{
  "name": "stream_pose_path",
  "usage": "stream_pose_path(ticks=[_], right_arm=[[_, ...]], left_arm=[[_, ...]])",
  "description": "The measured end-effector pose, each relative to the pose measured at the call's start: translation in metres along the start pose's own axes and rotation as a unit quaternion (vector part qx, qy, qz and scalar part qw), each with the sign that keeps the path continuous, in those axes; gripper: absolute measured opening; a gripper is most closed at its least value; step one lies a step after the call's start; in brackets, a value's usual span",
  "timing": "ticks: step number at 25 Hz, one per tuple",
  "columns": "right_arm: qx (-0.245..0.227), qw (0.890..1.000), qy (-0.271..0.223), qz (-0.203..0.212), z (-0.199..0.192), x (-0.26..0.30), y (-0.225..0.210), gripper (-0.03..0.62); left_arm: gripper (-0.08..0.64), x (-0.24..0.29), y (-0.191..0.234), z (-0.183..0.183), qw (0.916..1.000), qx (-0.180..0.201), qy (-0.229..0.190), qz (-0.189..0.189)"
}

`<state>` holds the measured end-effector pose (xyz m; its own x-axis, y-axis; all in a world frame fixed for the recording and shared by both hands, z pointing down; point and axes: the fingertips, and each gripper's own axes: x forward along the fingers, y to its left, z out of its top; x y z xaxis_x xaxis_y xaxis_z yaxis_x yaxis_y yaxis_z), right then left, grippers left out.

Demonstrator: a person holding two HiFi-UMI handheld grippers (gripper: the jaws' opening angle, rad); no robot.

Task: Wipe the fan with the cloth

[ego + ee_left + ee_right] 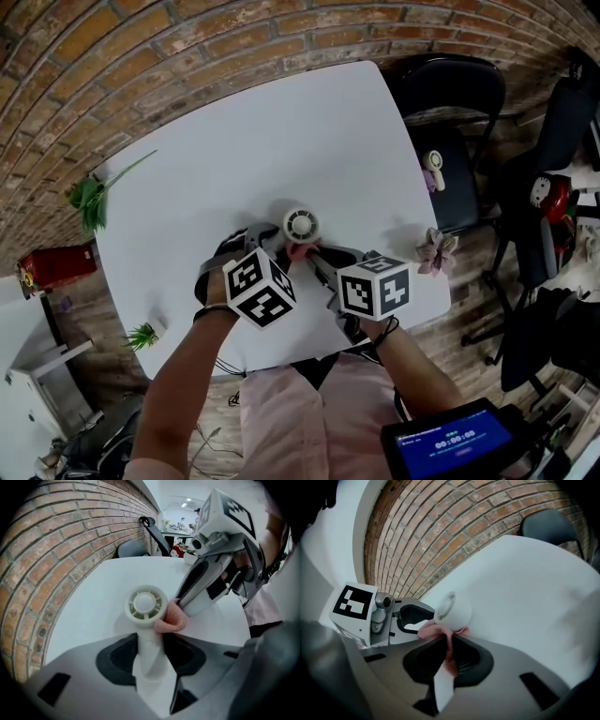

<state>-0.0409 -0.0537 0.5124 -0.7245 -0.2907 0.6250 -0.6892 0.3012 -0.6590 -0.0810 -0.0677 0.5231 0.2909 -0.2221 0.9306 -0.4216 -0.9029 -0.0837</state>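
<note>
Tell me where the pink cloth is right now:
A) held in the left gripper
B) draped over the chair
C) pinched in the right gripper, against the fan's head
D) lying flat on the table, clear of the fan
C: in the right gripper view the pink cloth is pinched between the jaws of the right gripper and touches the head of the handheld fan, whose handle the left gripper clamps.

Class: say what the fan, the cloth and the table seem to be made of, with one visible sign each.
Fan: likely moulded plastic, off-white, smooth and matt; its grille has crisp moulded ribs.
Cloth: pink knitted or woven fabric; it has a fine texture and folds limply.
Table: smooth, even white top, perhaps laminate or painted board; cannot tell which.
</note>
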Motion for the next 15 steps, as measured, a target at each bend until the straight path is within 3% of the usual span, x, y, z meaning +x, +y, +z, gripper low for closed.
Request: stream_pose_path(ticks=[15], right_arm=[[-0.001, 1.000, 0.001, -0.008, 0.000, -0.007, -0.010, 0.035]], left_arm=[[0.189, -0.007, -0.007, -0.019, 0.9997, 0.023, 0.012, 0.001]])
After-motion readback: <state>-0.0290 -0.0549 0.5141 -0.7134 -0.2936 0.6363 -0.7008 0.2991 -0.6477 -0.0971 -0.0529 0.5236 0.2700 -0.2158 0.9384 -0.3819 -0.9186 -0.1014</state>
